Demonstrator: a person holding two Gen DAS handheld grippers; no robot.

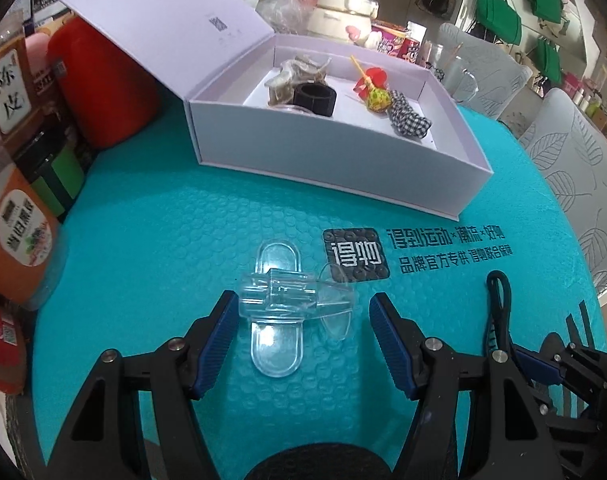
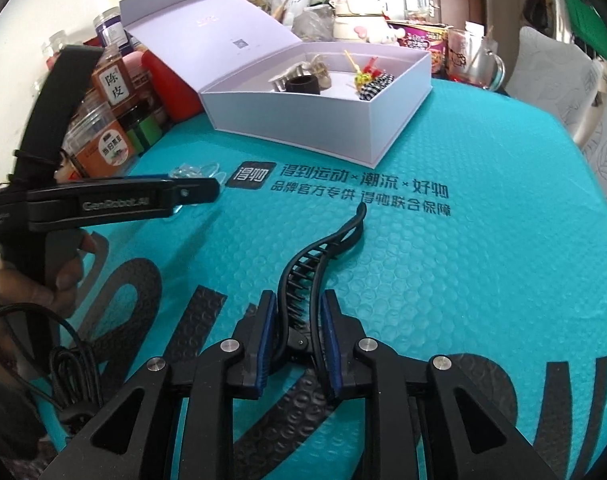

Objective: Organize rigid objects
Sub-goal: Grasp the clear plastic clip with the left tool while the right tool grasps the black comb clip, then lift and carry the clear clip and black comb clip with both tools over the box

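The left gripper has its fingers wide apart. A clear plastic clip lies on the teal mat between them, just touching the left finger and apart from the other one. The right gripper has its fingers squeezed tight on the end of a black hair clip, which points toward the white box. The box sits open at the far end of the mat with small things inside.
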